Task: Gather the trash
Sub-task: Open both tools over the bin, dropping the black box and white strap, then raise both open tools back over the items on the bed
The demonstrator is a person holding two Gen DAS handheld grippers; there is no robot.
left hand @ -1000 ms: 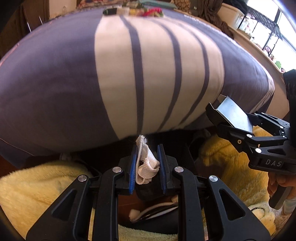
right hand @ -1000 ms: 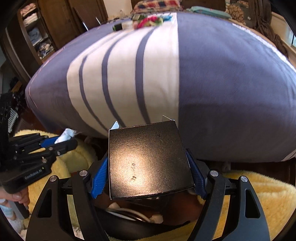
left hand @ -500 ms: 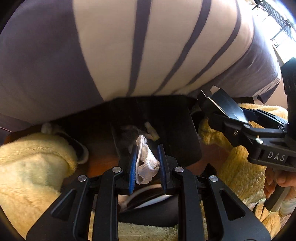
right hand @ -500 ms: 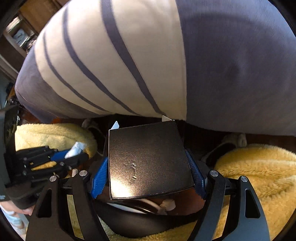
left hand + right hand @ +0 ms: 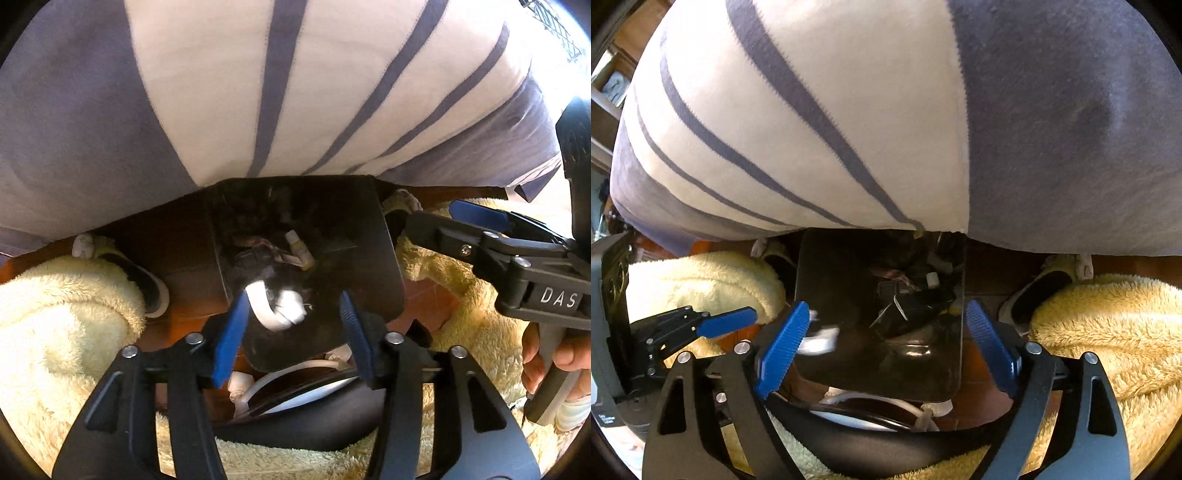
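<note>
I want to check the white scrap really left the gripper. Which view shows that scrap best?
The left wrist view: the white scrap sits mid-frame, blurred, free between the left gripper's just-opened jaws, over the black bin. The right wrist view shows only a blurred white patch partly behind a blue pad.

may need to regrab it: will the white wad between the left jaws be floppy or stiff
Probably floppy: the white wad looks folded and crumpled, like cloth. Likely light too, being small. The jaws of the left gripper have just been opening, leaving it loose between them, over the black bin.
</note>
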